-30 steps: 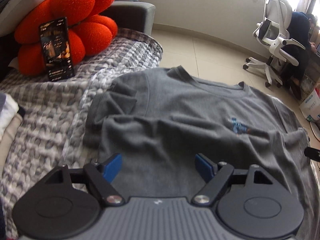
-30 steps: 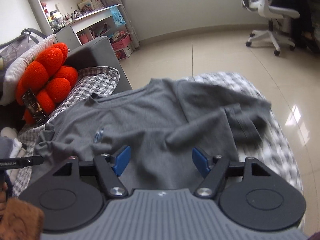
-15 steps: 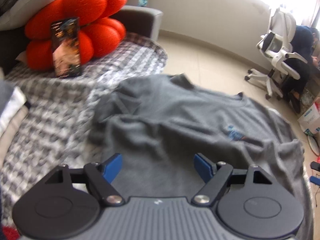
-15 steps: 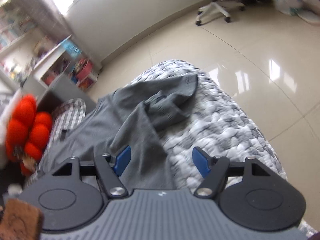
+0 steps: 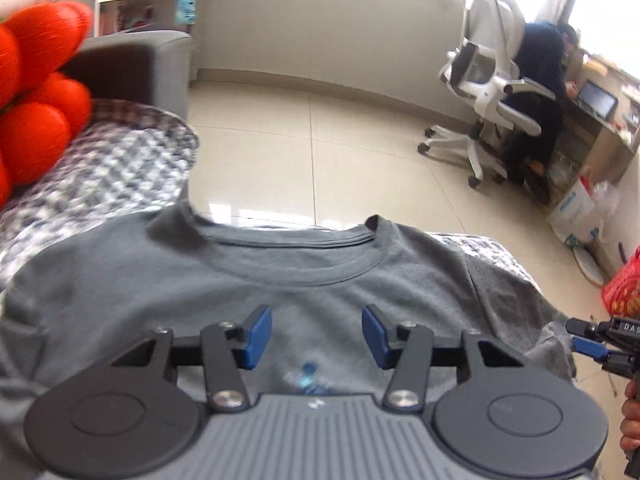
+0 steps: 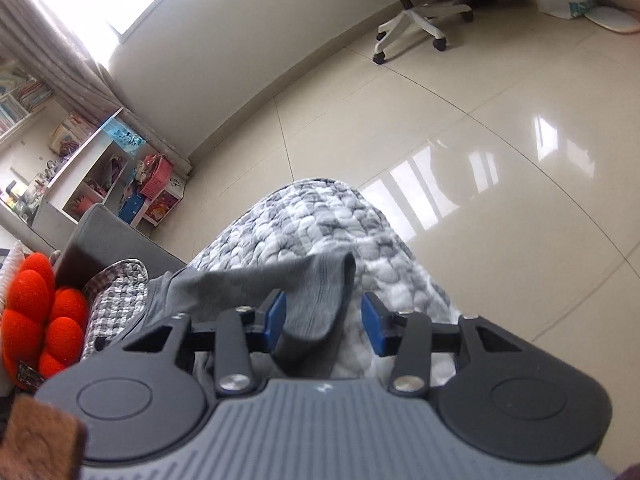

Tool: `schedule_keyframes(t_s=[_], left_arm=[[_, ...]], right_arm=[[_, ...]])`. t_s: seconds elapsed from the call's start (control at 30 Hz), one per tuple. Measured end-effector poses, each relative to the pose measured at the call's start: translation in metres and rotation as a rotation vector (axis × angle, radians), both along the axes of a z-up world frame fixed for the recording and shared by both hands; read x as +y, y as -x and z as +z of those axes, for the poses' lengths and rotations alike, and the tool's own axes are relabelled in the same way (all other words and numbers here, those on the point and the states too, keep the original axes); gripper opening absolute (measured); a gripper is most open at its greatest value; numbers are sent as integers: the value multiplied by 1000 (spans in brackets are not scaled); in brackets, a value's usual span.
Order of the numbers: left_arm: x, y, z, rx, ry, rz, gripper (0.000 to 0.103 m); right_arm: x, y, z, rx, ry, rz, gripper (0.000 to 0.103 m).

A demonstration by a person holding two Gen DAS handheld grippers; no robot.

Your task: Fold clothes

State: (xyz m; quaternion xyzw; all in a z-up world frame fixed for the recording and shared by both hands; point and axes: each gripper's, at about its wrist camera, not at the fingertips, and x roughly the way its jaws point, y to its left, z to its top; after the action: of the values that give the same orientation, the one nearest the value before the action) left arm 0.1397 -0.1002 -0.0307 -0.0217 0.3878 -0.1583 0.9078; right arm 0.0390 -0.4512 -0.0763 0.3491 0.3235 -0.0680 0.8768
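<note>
A grey T-shirt (image 5: 224,280) lies spread on a grey-and-white blanket, collar (image 5: 296,256) toward the far edge, with a small blue print near my left gripper. My left gripper (image 5: 317,334) is open and hovers over the chest just below the collar. My right gripper (image 6: 322,322) is open, with the shirt's right sleeve (image 6: 308,292) lying between its blue pads, apart from the right pad. The right gripper also shows at the right edge of the left wrist view (image 5: 600,340).
The patterned blanket (image 6: 320,220) covers the bed, which ends at a tiled floor (image 5: 320,140). An orange cushion (image 5: 36,100) and grey sofa arm (image 5: 132,68) are at the left. A white office chair (image 5: 492,92) with a seated person stands far right.
My left gripper has moved forward over the shirt, from the hem side up to the chest near the collar. My right gripper has swung right and closed in on the right sleeve.
</note>
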Motion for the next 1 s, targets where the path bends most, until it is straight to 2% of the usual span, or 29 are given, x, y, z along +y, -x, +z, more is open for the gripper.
schedule_keyframes(t_s=[0.07, 0.13, 0.17, 0.2, 0.23, 0.33, 0.4, 0.5, 0.63, 0.73, 0.87, 0.97, 1.0], left_arm=[[-18, -12, -7, 8, -20, -22, 47], [-30, -25, -14, 30, 1, -43, 40], [-34, -30, -17, 44, 27, -55, 34], [-37, -36, -20, 58, 54, -68, 17], [-41, -41, -22, 70, 80, -81, 8], [-57, -47, -28, 62, 129, -128, 8], [-70, -50, -30, 48, 127, -154, 8], [-87, -57, -34, 48, 134, -187, 8], [-102, -65, -39, 52, 150, -218, 8], [-103, -65, -45, 38, 125, -219, 9], [-95, -52, -42, 13, 110, -211, 11], [-87, -33, -33, -13, 93, -224, 23], [-85, -25, -29, -24, 82, -233, 35]], right_arm=[[3, -8, -3, -3, 25, 6, 30], [8, -10, -1, -23, 74, 7, 7], [11, -8, 3, -48, 108, 5, 5], [13, -5, 8, -80, 135, 2, 4], [13, -2, 13, -110, 155, -8, 4], [4, 4, 28, -168, 213, -59, 3], [-3, 2, 27, -147, 248, -82, 3], [-6, -10, 9, -71, 282, -65, 3], [-7, -18, -6, -65, 279, -57, 3], [-8, -22, -1, -89, 275, -64, 3], [-7, -29, -2, -67, 250, -20, 4], [-3, -23, 1, -68, 224, 15, 13], [-2, -19, 3, -71, 214, 20, 14]])
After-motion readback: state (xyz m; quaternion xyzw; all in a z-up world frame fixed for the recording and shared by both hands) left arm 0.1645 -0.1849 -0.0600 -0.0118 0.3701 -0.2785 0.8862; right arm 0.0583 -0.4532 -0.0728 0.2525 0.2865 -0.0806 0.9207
